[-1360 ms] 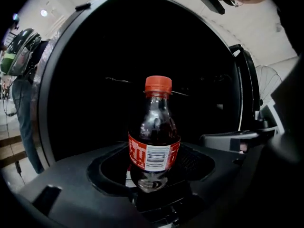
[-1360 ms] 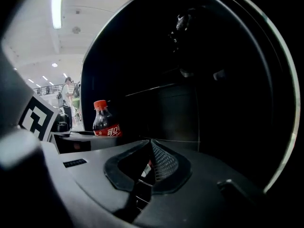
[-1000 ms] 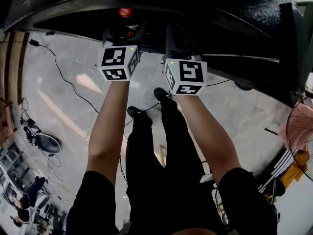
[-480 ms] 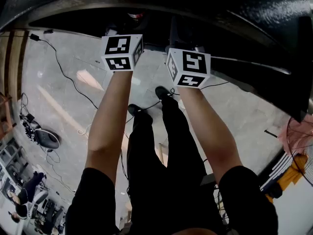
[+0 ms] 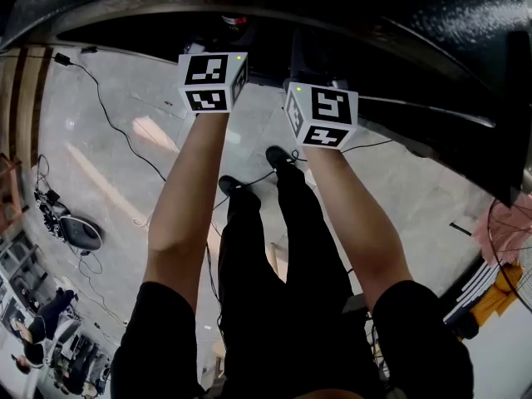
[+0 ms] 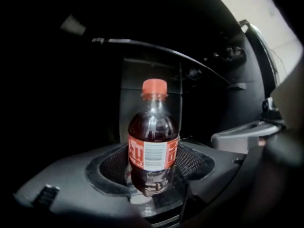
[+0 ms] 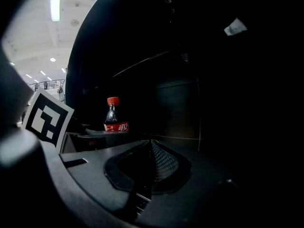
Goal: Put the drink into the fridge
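Note:
A small cola bottle (image 6: 153, 141) with a red cap and red label stands upright between the jaws of my left gripper (image 6: 153, 186), which is shut on its lower body. In the right gripper view the same bottle (image 7: 115, 116) shows at the left, inside a dark cavity, beside the left gripper's marker cube (image 7: 47, 120). My right gripper (image 7: 149, 163) is shut with nothing in it, to the right of the bottle. In the head view both marker cubes (image 5: 212, 81) (image 5: 322, 115) sit at the edge of the black fridge opening (image 5: 399, 15). Only the red cap (image 5: 235, 22) shows there.
The fridge interior (image 6: 142, 75) is dark, with a curved edge and a back panel behind the bottle. Below me are my legs (image 5: 274, 248), a concrete floor with cables (image 5: 108, 131), and a fan (image 5: 509, 231) at the right.
Both grippers have moved forward into the dark opening. The left one carried the bottle with it, so less of the red cap shows in the head view.

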Motion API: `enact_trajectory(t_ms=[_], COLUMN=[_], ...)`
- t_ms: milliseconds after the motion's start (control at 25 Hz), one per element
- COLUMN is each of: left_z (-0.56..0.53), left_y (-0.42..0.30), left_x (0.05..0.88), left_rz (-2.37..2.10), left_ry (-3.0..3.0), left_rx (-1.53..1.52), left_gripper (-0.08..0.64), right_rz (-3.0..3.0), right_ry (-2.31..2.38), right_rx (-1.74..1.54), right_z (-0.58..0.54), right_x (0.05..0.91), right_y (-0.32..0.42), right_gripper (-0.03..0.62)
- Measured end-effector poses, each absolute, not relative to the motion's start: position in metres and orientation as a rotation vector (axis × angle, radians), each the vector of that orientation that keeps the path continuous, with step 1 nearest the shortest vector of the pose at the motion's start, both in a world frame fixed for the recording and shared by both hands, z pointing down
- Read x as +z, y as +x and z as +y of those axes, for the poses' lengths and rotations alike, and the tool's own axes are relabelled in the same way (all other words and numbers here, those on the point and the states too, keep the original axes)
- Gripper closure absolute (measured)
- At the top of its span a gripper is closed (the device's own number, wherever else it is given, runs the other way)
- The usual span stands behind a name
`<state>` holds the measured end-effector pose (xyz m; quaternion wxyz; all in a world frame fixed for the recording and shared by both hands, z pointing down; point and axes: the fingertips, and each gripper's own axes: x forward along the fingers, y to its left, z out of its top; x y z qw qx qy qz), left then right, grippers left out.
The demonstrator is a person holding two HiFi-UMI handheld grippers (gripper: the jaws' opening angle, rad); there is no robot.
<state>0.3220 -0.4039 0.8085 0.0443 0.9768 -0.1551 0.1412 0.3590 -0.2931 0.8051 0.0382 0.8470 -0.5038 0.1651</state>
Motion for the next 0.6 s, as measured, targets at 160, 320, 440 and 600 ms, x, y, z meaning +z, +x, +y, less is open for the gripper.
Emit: enact_trajectory(t_ms=[160, 320, 440, 600], left_z=[-0.404, -0.400, -0.396, -0.388], left_y=[0.315, 0.302, 0.286, 0.268], left_x=[0.801, 0.794, 0.788, 0.772], left_rz=[-0.472, -0.509, -0.553, -0.539], left_ry=[3.000, 2.982, 2.947, 2.920], left_rx=[0.414, 0.414, 0.424, 0.397], left_gripper=[0.249, 0.249, 0.250, 0.354], right_rz=[-1.555, -1.563, -1.571, -1.583], right_ry=[2.595, 2.586, 2.568, 2.554], right_rx=[0.497, 0.494, 0.485, 0.495], right_z=[-0.298, -0.300, -0.296, -0.287], right_x=[0.802, 0.799, 0.794, 0.781], right_y=[0.357, 0.354, 0.349, 0.337], right_gripper=[0.569, 0.569, 0.569, 0.569])
